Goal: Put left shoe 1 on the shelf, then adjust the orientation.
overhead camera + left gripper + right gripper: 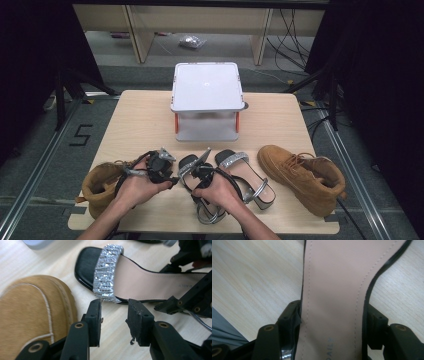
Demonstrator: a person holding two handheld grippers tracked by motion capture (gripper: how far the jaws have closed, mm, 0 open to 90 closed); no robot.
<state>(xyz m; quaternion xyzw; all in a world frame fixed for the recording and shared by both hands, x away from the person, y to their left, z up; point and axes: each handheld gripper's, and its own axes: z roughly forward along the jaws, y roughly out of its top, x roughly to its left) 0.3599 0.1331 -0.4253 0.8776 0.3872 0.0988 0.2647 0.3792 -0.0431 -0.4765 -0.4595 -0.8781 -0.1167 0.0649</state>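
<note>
Both forearms enter from the near edge of the wooden table (140, 115), hands side by side just in front of the white stand (206, 87), which serves as landmark here.

Left hand (137, 187) grips the left gripper (115, 315), angled toward the table centre. Jaws stand parted with a clear gap, nothing between them. In the left gripper view the tips hover just short of the glittering silver strap (107, 270) of the left sandal (192, 172); tan boot (32, 312) lies touching or just beside the left jaw's outer side.

Right hand (217, 192) holds the right gripper (332, 322) pointing away from the person, toward the stand. Its jaws bracket the sandal's insole (334, 290), one on each side edge; they appear closed against the sole's black rim. This left sandal lies near-centre, in front of the stand.

Second sandal (247, 175) lies just right of it, same silver strap, block heel. Second tan boot (305, 177) lies further right of the stand, near the table's right edge.

Materials: boots nubby tan suede with pale stitching, laces; sandals with smooth beige insole, glossy black edging, stitched border; table pale wood grain; stand matte white with orange posts.
</note>
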